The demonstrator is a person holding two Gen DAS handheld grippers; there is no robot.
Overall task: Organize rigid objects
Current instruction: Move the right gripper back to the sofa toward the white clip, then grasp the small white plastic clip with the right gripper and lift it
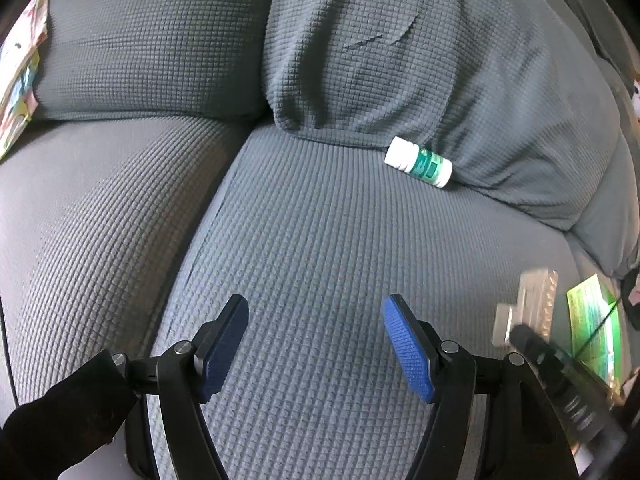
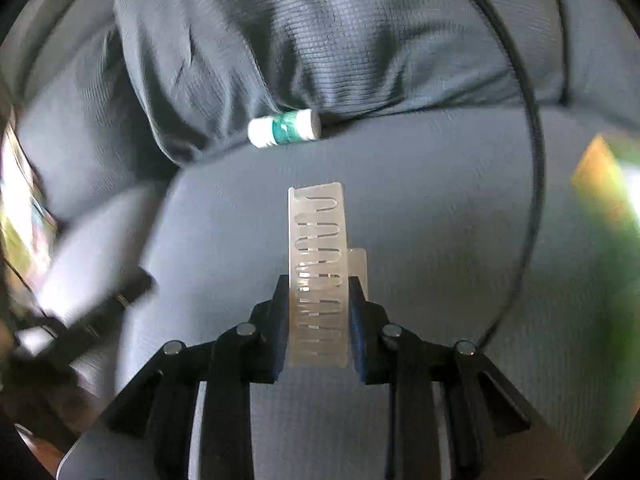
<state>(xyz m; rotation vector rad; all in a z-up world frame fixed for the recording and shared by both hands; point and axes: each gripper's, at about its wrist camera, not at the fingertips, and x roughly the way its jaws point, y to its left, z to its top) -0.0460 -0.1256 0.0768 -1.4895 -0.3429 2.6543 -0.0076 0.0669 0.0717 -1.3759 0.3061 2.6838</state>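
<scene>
Translucent ribbed plastic clip (image 2: 318, 276) is pinched upright by the right gripper (image 2: 318, 304) above the grey sofa seat (image 2: 420, 208); held thinly, it could twist loose. Left gripper (image 1: 314, 344) is spread, empty.

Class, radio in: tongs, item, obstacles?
Left tongs open, empty. Right tongs shut on clear slotted plastic piece. Pill bottle lying on sofa. Nothing blocking.
</scene>
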